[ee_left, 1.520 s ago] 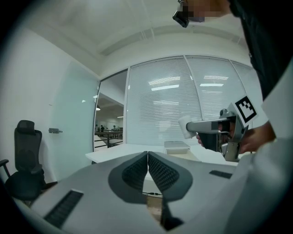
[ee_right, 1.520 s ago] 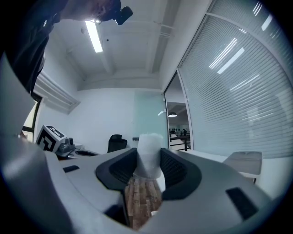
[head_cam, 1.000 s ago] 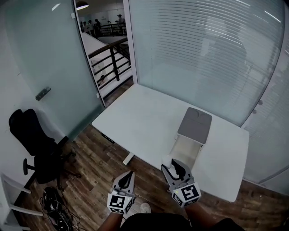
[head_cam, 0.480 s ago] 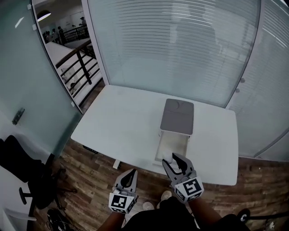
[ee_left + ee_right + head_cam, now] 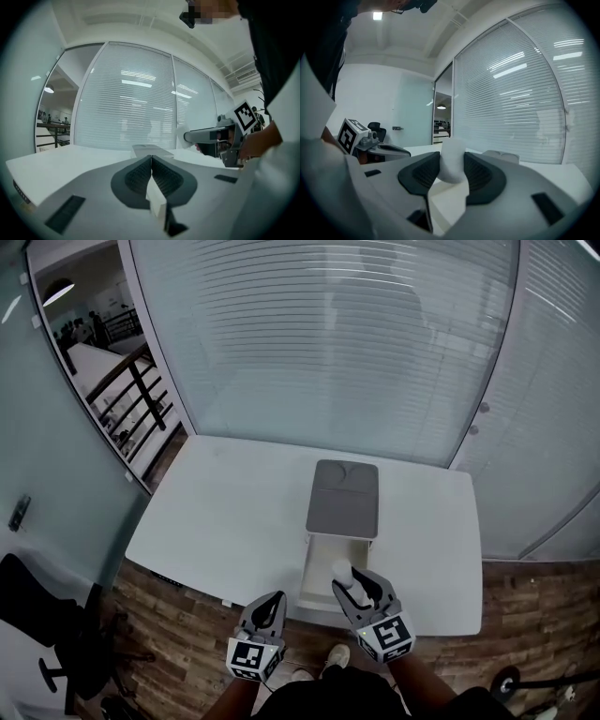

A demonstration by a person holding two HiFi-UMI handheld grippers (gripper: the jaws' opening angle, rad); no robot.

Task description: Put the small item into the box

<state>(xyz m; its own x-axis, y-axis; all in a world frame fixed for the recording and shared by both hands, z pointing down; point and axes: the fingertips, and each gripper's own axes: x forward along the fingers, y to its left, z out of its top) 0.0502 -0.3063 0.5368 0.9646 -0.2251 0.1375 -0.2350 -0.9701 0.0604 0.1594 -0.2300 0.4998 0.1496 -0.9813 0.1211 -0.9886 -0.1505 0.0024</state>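
Note:
A white box (image 5: 322, 583) lies open on the white table (image 5: 225, 512), its grey lid (image 5: 344, 498) flipped back toward the window. My right gripper (image 5: 349, 585) hovers over the box's near end, shut on a small white cylinder-like item (image 5: 452, 161), which also shows in the head view as the white item (image 5: 341, 570). My left gripper (image 5: 273, 607) hangs below the table's near edge, left of the box; its jaws (image 5: 151, 176) are pressed together with nothing in them. In the right gripper view the lid (image 5: 501, 156) shows beyond the item.
A frosted window wall with blinds (image 5: 328, 343) runs behind the table. A wooden floor (image 5: 178, 615) lies below the near edge. A black office chair (image 5: 37, 615) stands at far left. A glass door (image 5: 56, 427) stands open onto a corridor at left.
The head view has swung so that the table and box sit more centred. My right gripper with the white item now sits over the box's near end. The left gripper stays low.

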